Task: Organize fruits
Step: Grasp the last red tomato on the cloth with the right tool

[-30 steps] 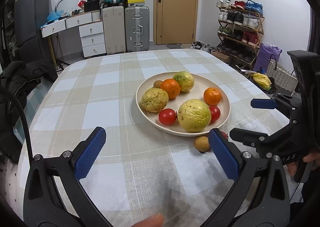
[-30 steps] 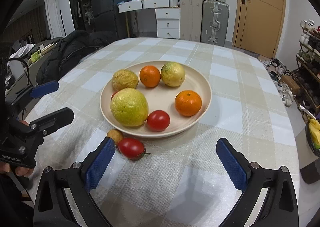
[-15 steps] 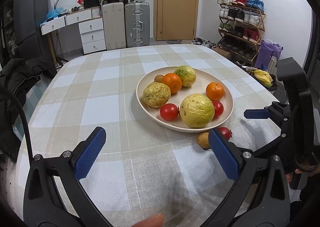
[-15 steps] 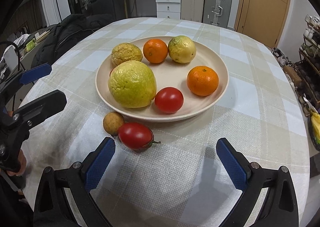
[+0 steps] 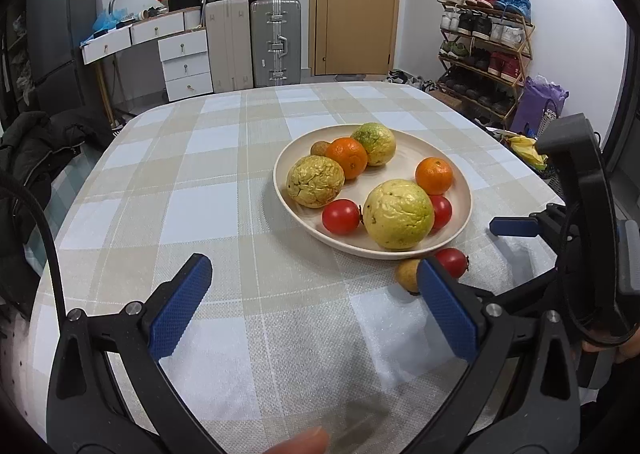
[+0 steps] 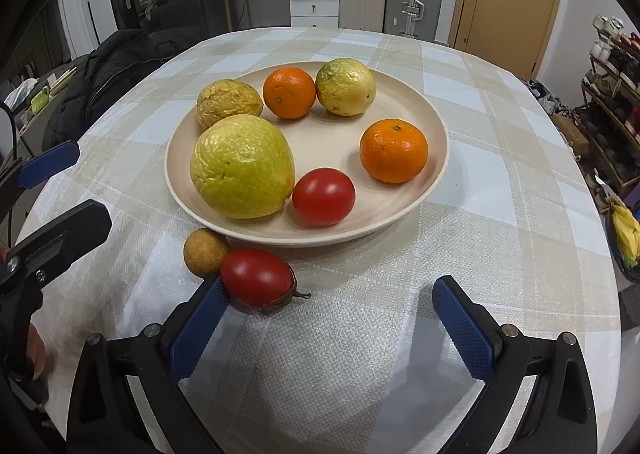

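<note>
A cream plate (image 6: pixel 424 189) (image 5: pixel 460 213) on the checked tablecloth holds several fruits: yellow-green ones, two oranges, tomatoes. A red tomato (image 6: pixel 256 278) (image 5: pixel 452 262) and a small brown fruit (image 6: pixel 204 252) (image 5: pixel 406 274) lie on the cloth beside the plate's near rim. My right gripper (image 6: pixel 332 314) is open, low over the cloth, its left finger (image 6: pixel 200 318) right beside the loose tomato. My left gripper (image 5: pixel 312 306) is open and empty, above the cloth left of the plate.
The table edge curves close on all sides. A dark coat (image 6: pixel 112 69) lies on a chair at the left. Suitcases (image 5: pixel 276 41), drawers and a shoe rack (image 5: pixel 488 49) stand behind the table.
My right gripper has moved forward and down toward the loose tomato and plate. The left gripper has drawn back a little and risen; both stay open.
</note>
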Demonstrator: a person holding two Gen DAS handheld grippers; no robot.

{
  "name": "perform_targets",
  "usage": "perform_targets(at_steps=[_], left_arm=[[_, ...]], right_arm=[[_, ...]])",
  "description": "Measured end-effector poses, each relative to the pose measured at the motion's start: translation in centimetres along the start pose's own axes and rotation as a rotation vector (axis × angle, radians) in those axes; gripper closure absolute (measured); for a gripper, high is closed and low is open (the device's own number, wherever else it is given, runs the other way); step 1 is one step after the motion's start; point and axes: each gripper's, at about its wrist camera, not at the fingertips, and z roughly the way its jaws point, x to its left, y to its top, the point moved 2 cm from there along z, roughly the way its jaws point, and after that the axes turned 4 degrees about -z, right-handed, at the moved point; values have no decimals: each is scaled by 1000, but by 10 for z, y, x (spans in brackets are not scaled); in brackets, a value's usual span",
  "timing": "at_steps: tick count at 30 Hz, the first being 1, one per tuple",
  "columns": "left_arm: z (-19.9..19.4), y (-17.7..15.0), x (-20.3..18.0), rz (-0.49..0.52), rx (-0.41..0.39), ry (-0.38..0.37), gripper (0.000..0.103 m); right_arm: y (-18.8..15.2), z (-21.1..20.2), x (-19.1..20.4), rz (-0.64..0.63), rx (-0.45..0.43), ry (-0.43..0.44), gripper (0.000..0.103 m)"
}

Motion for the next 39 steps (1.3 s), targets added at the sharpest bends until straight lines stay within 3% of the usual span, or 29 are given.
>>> perform_targets(at_steps=[12,24,32,34,39], left_arm=[[3,-1,-2,0,8,3,1],[6,-2,-2,1,17,1,1],[6,-2,-2,1,19,1,1],[8,-3,-3,2,24,1,1],[11,-5,-3,7,33,1,1]], right_arm=[[-3,-1,-24,-15,42,16,0],[-5,-6,-2,-62,2,40,2],[-4,-12,2,-63,-24,84,30],[-4,-14,5,-77,-33,97,42],[-5,-17,16,-122,-45,116,54]])
